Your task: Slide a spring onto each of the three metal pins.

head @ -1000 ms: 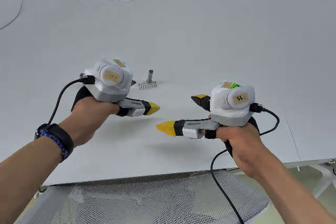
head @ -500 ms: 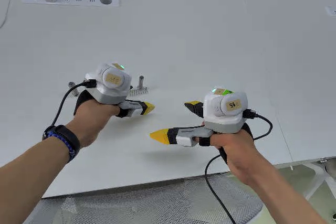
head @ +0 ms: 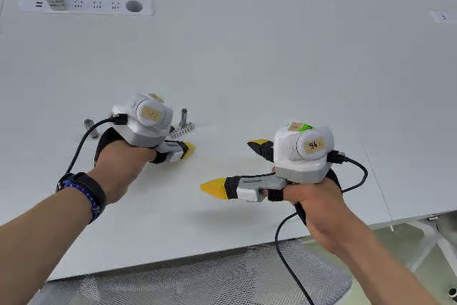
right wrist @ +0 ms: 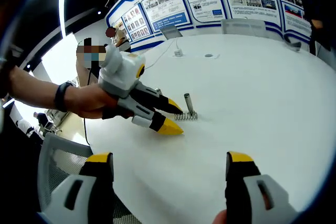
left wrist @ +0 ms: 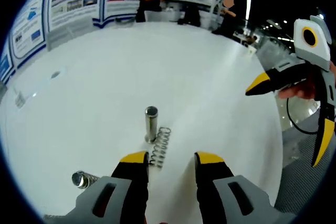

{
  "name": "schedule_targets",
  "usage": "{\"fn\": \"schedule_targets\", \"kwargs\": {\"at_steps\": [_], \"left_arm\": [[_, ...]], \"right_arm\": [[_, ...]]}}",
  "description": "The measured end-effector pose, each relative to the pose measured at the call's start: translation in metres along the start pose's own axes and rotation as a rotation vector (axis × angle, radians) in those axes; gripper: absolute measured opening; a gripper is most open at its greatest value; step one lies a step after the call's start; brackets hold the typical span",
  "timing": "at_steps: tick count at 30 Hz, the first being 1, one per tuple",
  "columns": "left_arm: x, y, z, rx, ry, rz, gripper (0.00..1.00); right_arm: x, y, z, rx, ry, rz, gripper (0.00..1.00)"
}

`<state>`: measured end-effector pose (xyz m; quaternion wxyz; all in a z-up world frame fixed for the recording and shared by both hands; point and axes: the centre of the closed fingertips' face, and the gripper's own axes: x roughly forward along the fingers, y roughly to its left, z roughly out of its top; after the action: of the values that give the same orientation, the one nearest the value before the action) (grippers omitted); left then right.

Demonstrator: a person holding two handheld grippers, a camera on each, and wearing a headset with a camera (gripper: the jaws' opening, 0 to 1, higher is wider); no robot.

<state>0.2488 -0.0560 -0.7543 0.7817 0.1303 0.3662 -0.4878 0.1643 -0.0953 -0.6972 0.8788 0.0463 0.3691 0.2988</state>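
The left gripper (left wrist: 171,157), open and empty, hangs just short of the spring (left wrist: 160,147) lying on the counter (left wrist: 184,77) just beside the upright pin (left wrist: 151,124); an off-centre pinch could flick the spring away or topple the pin; the right gripper (right wrist: 169,156) hangs wide open, well apart.

On our white workbench (left wrist: 210,77), a pin (left wrist: 151,123) stands just ahead of the left gripper's (left wrist: 171,158) jaws. A spring (left wrist: 160,147) lies flat beside it, and a second pin (left wrist: 81,179) lies left of them.
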Motion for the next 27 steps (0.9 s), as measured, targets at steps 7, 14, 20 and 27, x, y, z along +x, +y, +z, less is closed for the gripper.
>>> {"fn": "schedule_targets", "kwargs": {"at_steps": [7, 14, 20, 27], "left_arm": [[0.001, 0.012, 0.0, 0.041, 0.009, 0.087, 0.16], [-0.004, 0.006, -0.008, 0.006, 0.025, 0.093, 0.11], [-0.014, -0.008, -0.022, -0.014, 0.027, 0.073, 0.1], [-0.029, -0.015, -0.04, -0.004, 0.031, 0.064, 0.1]], "right_arm": [[0.002, 0.002, -0.003, 0.006, 0.005, 0.005, 0.89], [0.002, 0.003, -0.004, 0.007, 0.009, 0.009, 0.89], [0.001, 0.003, -0.005, 0.044, -0.005, 0.011, 0.87], [0.001, 0.005, -0.006, 0.08, -0.016, 0.015, 0.86]]}}
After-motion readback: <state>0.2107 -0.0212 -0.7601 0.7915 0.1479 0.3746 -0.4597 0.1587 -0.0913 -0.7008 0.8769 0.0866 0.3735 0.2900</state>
